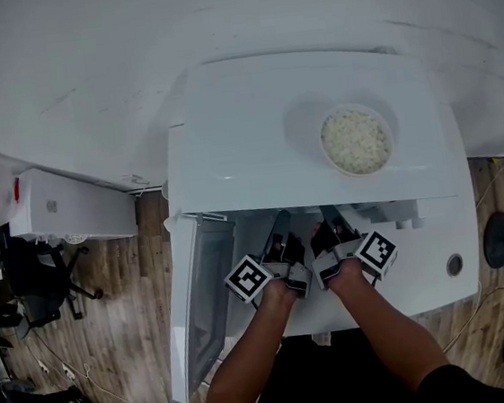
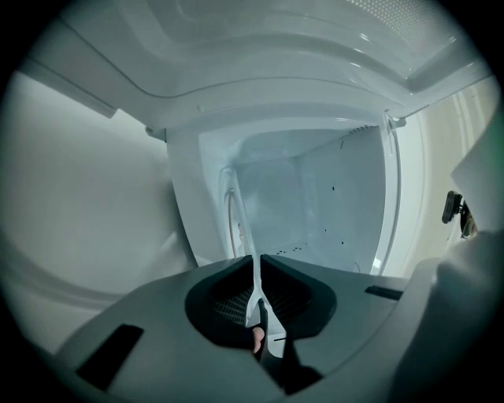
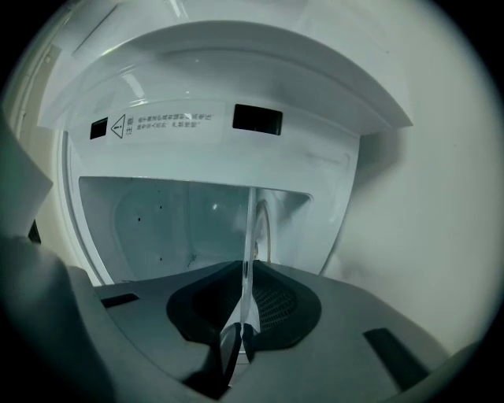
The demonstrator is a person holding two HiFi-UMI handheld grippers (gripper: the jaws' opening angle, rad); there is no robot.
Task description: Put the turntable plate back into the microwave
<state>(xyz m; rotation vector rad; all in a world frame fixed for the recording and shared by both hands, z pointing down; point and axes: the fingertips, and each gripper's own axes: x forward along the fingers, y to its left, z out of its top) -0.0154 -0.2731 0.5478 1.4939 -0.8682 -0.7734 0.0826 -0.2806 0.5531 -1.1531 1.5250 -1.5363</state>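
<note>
Left claw (image 2: 256, 275) and right claw (image 3: 246, 277) both clamped on rim of glass plate (image 3: 250, 224), side by side at mouth of microwave (image 1: 303, 91); door (image 1: 199, 292) open at left. Plate shows edge-on in both gripper views, thin upright line reaching into cavity. Likely step: feeding plate in. Move claws together so glass not twisted, level it before lowering, centre on cavity floor, let go only once seated. Avoid jolting bowl of rice (image 1: 355, 139) on top
</note>
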